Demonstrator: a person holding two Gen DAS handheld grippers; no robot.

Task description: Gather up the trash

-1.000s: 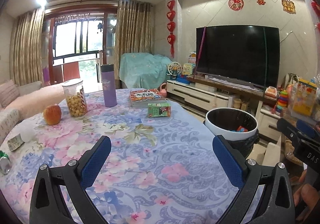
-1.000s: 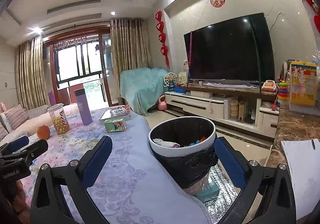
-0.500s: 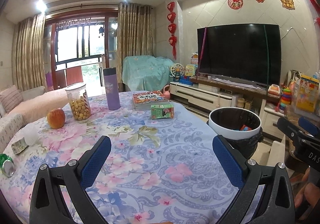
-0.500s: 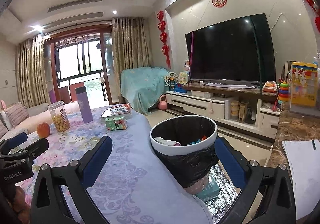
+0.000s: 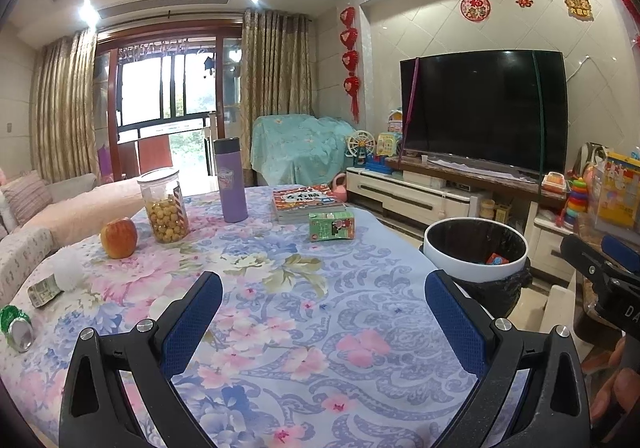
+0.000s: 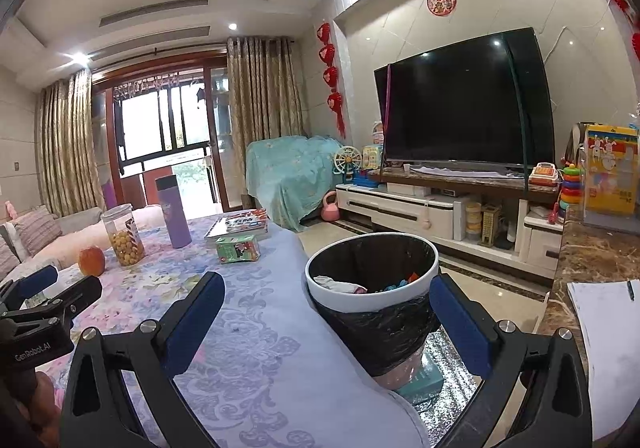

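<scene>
A white-rimmed bin with a black liner (image 5: 476, 248) (image 6: 372, 276) stands just off the table's right edge and holds some scraps. On the flowered tablecloth lie a green drink carton (image 5: 332, 226) (image 6: 238, 248), a crushed green can (image 5: 16, 326), a crumpled wrapper (image 5: 44, 290) and a white tissue ball (image 5: 70, 270). My left gripper (image 5: 324, 308) hovers open over the near middle of the table, nothing between its fingers. My right gripper (image 6: 326, 312) is open and empty, just in front of the bin.
Also on the table are an apple (image 5: 119, 238), a jar of snacks (image 5: 164, 206), a purple flask (image 5: 231, 180) and a stack of books (image 5: 306, 202). Behind are a TV (image 5: 484, 112) on a low cabinet, toys, and a sofa (image 5: 48, 216) at the left.
Both grippers have pulled back and risen slightly, so the table items and bin appear a little farther off. Both stay open and empty.
</scene>
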